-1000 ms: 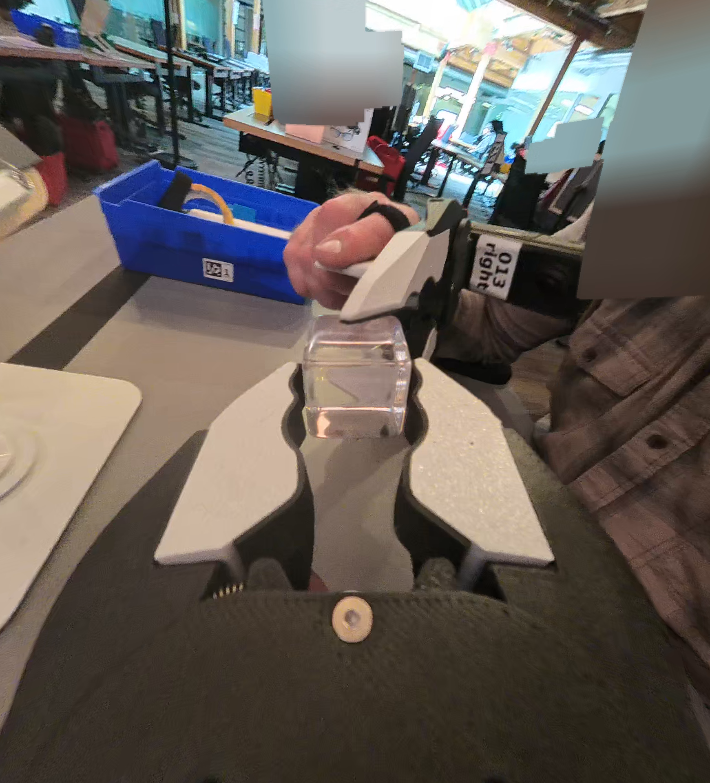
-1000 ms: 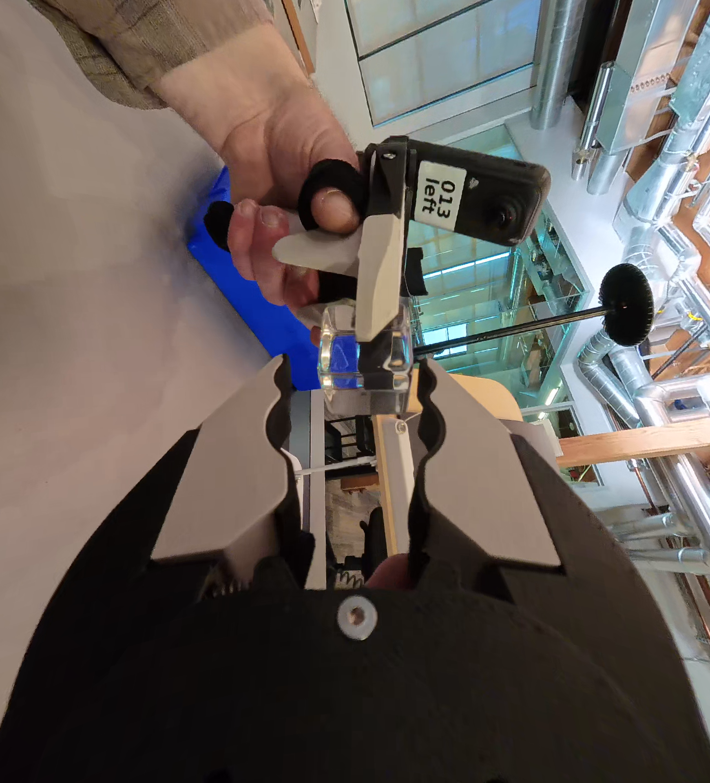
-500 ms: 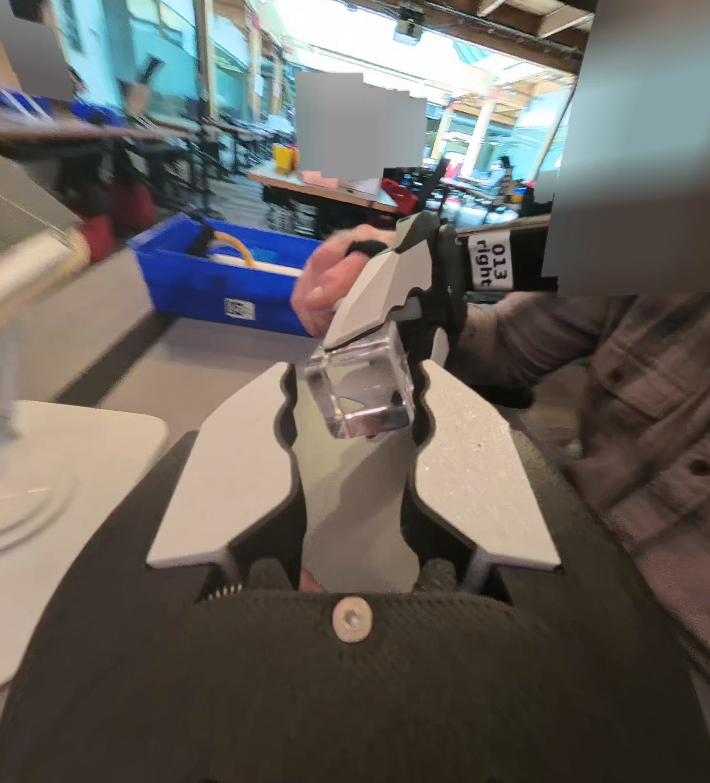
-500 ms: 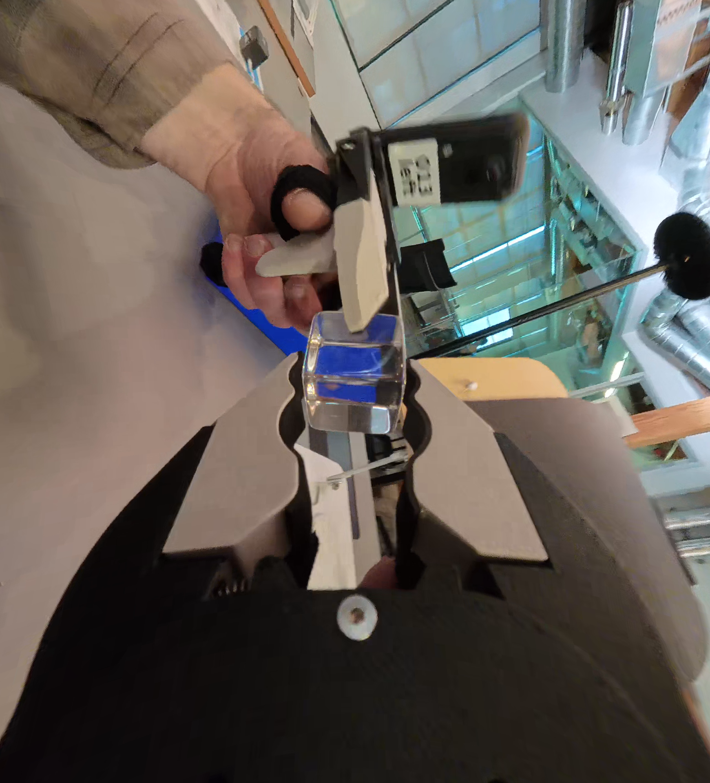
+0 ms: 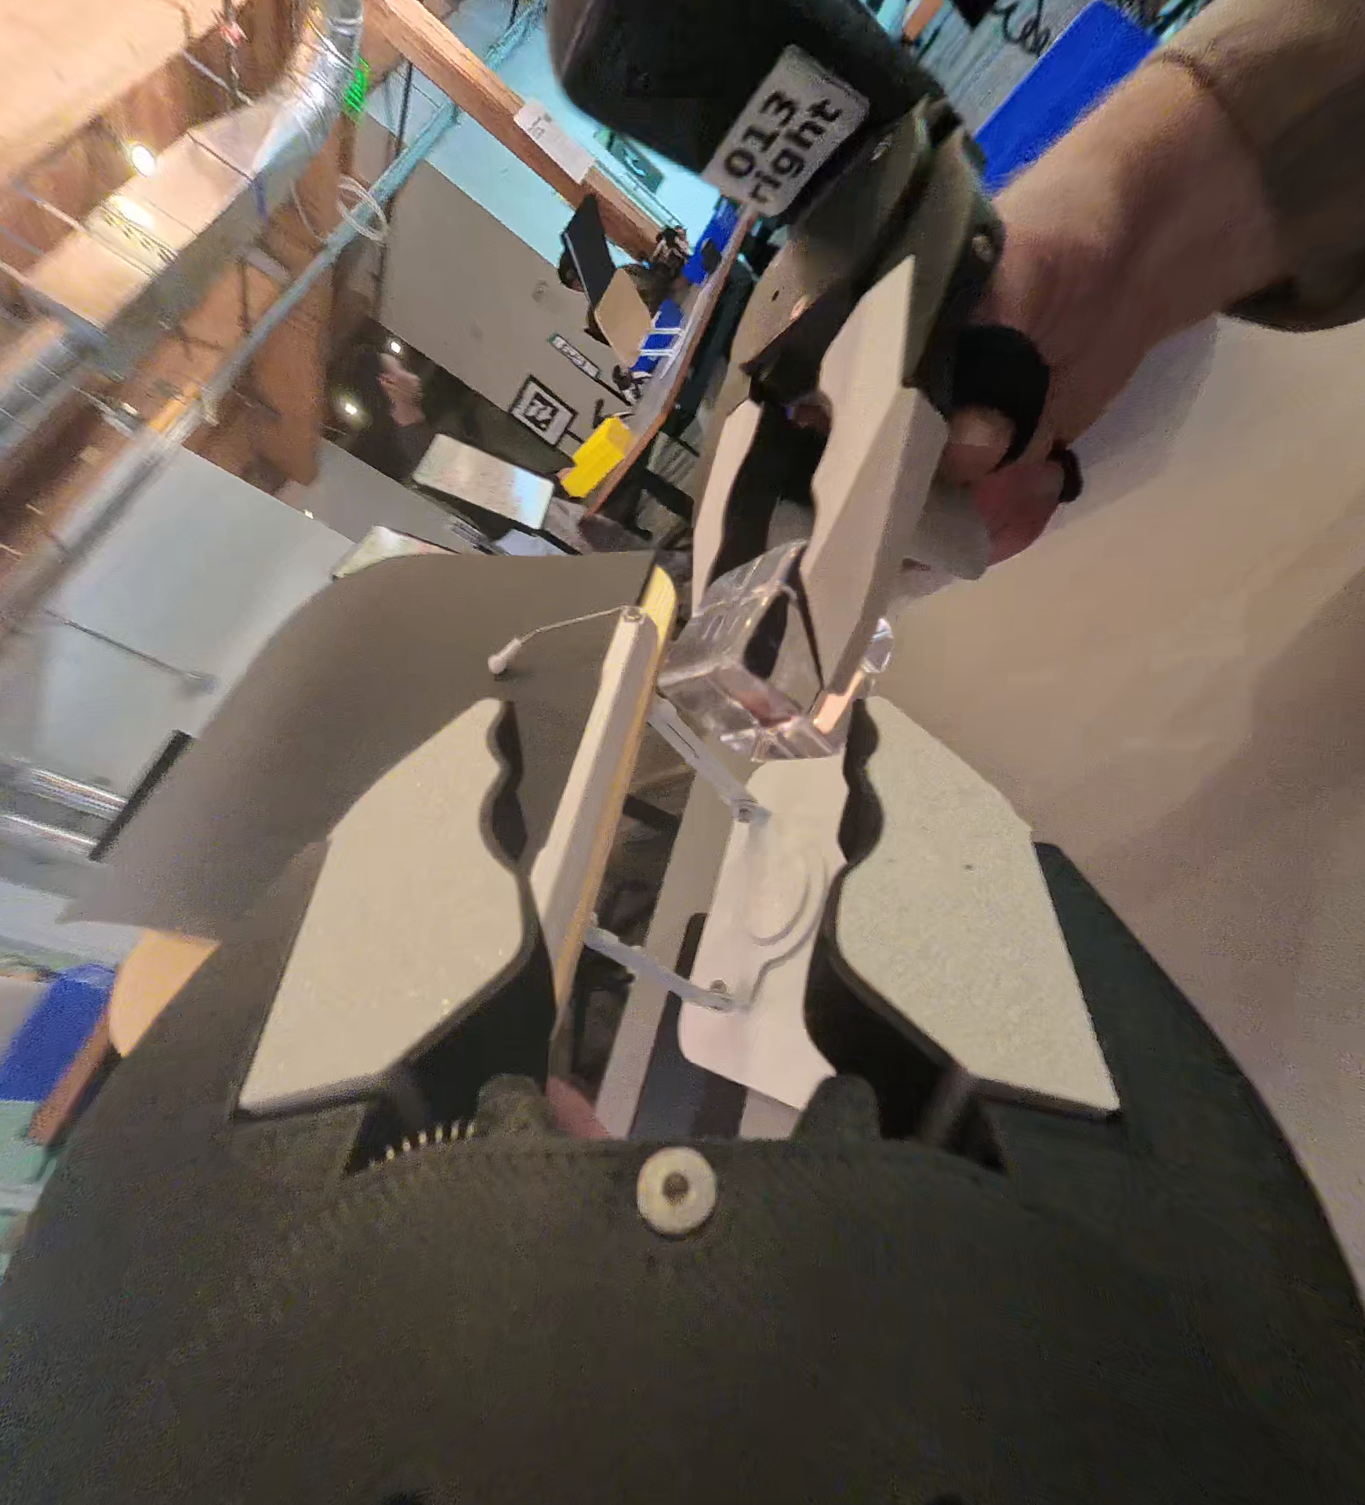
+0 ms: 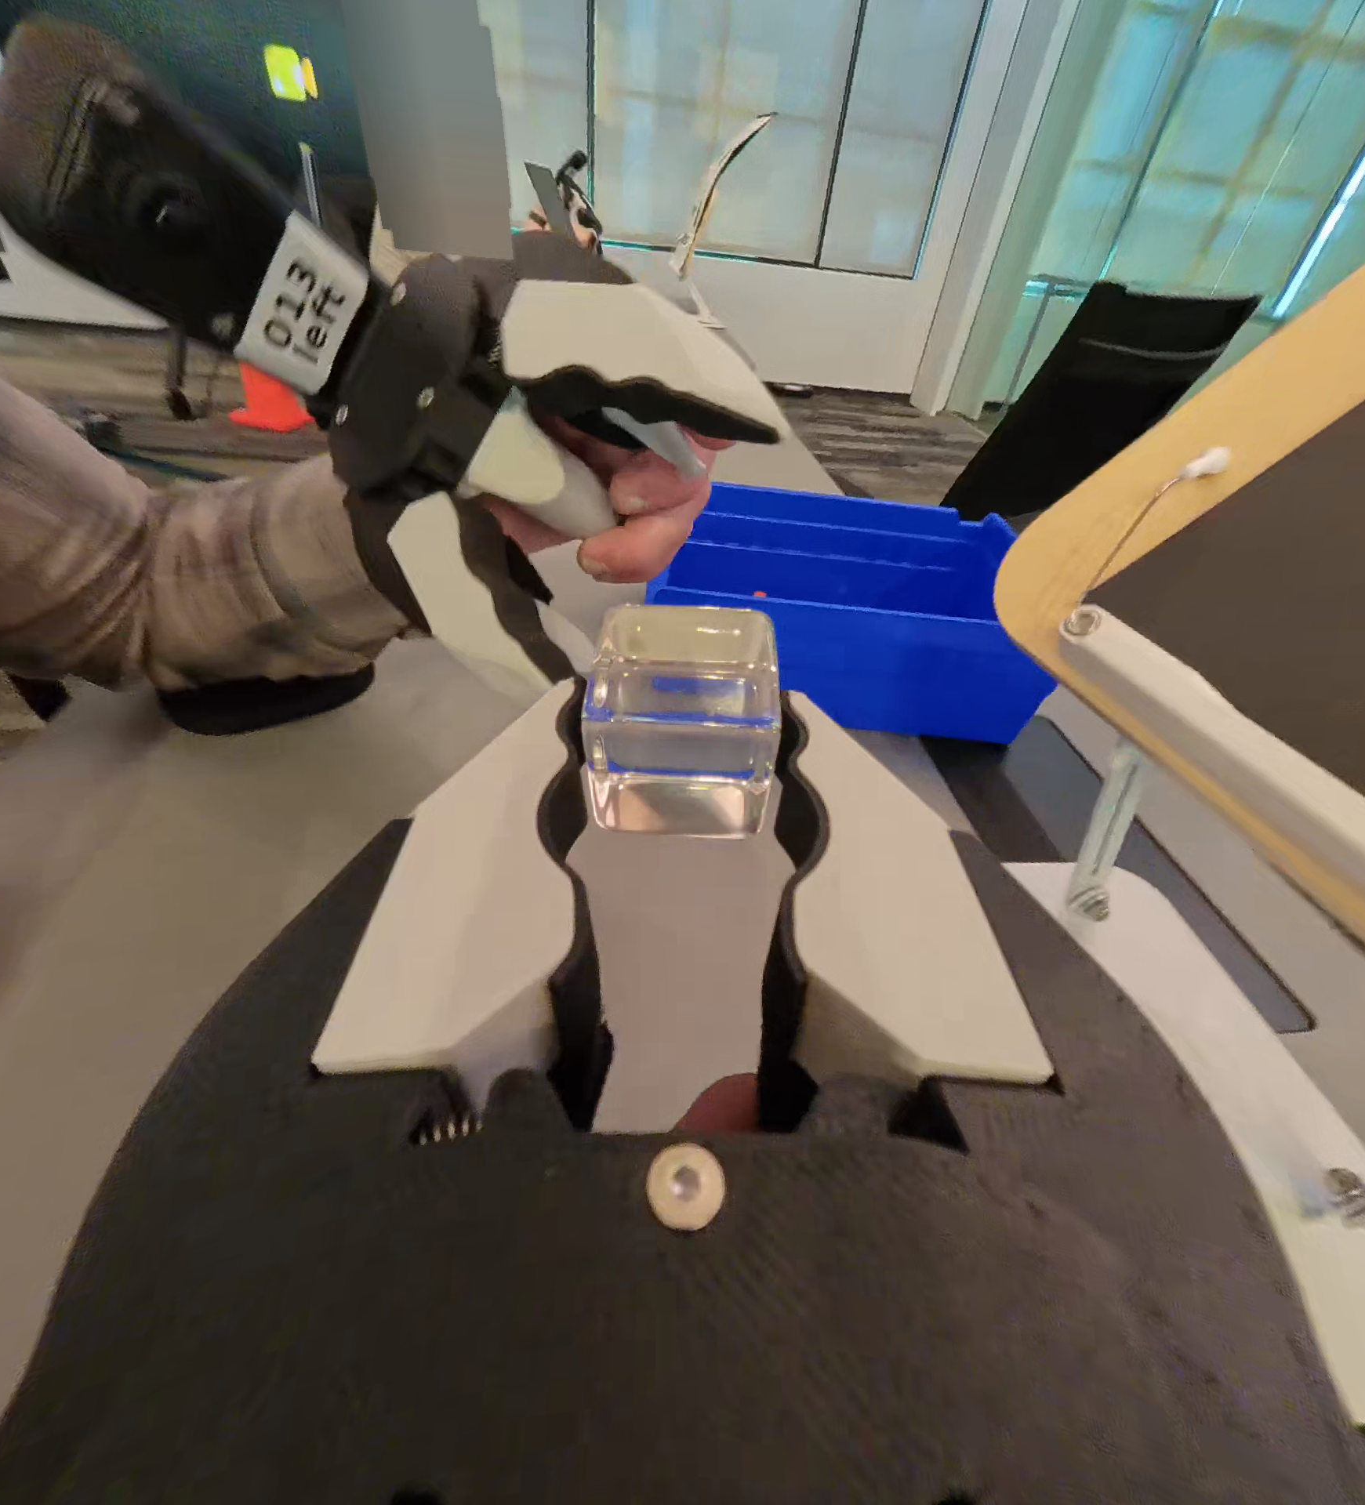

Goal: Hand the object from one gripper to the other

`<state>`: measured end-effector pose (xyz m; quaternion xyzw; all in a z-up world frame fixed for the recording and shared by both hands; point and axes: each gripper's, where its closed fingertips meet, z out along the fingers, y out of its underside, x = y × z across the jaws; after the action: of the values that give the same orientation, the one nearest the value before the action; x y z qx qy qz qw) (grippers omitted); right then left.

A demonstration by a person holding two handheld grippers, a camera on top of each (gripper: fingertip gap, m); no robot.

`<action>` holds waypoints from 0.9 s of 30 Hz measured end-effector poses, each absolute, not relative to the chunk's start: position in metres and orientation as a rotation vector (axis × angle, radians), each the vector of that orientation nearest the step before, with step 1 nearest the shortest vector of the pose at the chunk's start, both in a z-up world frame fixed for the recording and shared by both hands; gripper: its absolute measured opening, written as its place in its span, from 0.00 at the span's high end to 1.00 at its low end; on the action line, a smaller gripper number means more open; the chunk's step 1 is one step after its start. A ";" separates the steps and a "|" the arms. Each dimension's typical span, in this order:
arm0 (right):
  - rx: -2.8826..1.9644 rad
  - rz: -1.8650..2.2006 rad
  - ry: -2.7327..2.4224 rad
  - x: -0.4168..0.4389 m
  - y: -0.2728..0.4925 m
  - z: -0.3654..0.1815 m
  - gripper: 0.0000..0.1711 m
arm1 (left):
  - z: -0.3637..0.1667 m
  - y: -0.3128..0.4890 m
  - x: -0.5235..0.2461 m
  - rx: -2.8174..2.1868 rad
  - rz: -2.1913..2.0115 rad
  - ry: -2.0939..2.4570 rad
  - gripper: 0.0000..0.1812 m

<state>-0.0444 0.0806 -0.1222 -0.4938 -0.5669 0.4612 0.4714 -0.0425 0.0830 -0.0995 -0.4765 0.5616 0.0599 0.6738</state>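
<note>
Two hand-held grippers over the bench (image 6: 133, 896). Right hand-held gripper (image 6: 683, 725) clamps the clear cube (image 6: 680, 721). Left hand-held gripper (image 5: 679, 782) spread wide, empty, just beside it.

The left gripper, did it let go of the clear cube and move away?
Yes. The left gripper is open and has pulled back to the left of the clear cube, which the right gripper now clamps in front of the blue bin.
</note>
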 end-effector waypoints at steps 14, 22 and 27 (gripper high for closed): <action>-1.274 1.476 -1.292 -0.036 0.081 -0.120 0.76 | -0.103 0.081 -0.031 -0.953 0.252 1.276 0.57; -1.270 1.601 -1.295 -0.034 0.075 -0.122 0.75 | -0.103 0.075 -0.025 -0.918 0.239 1.291 0.57; -1.261 1.725 -1.338 -0.035 0.060 -0.126 0.76 | -0.111 0.070 -0.017 -0.889 0.276 1.341 0.56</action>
<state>-0.0345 0.0604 -0.1257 -0.4764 -0.5055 0.6515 0.3052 -0.0170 0.0704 -0.1107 -0.3968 0.5985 0.1231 0.6850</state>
